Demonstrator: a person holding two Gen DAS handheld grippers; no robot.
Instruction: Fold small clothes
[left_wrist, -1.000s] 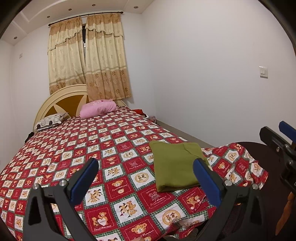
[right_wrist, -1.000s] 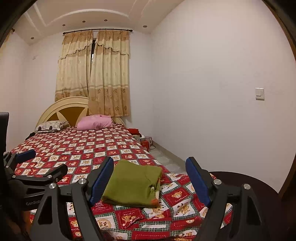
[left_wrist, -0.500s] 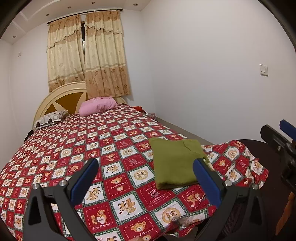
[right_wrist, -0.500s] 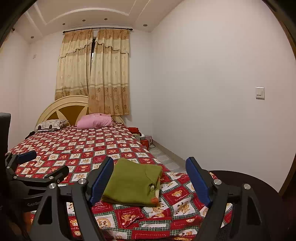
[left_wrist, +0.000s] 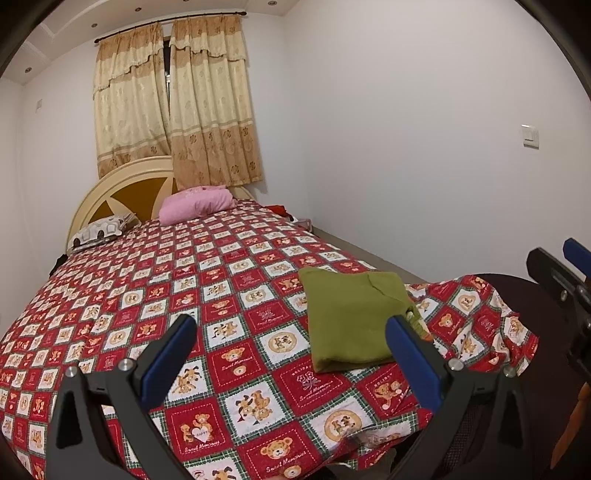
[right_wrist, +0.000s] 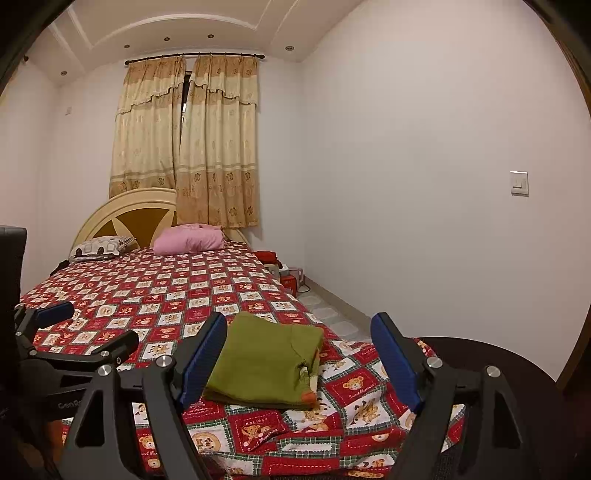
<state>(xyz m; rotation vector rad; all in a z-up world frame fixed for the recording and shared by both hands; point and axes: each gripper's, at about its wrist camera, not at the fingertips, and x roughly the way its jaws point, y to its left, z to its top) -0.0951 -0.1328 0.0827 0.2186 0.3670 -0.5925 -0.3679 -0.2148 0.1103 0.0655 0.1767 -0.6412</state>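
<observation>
In the left wrist view, the folded green garment (left_wrist: 351, 319) lies on the bedspread (left_wrist: 221, 295) near the foot corner, beyond the left gripper (left_wrist: 291, 332) and toward its right finger; the 2 jaws stand apart, holding nothing. In the right wrist view, the same garment sits on the bedspread's corner, ahead of the right gripper (right_wrist: 299, 343), closer to its left finger; these jaws also gape empty. The garment is a flat olive rectangle, layered, with an orange trim at 1 corner.
</observation>
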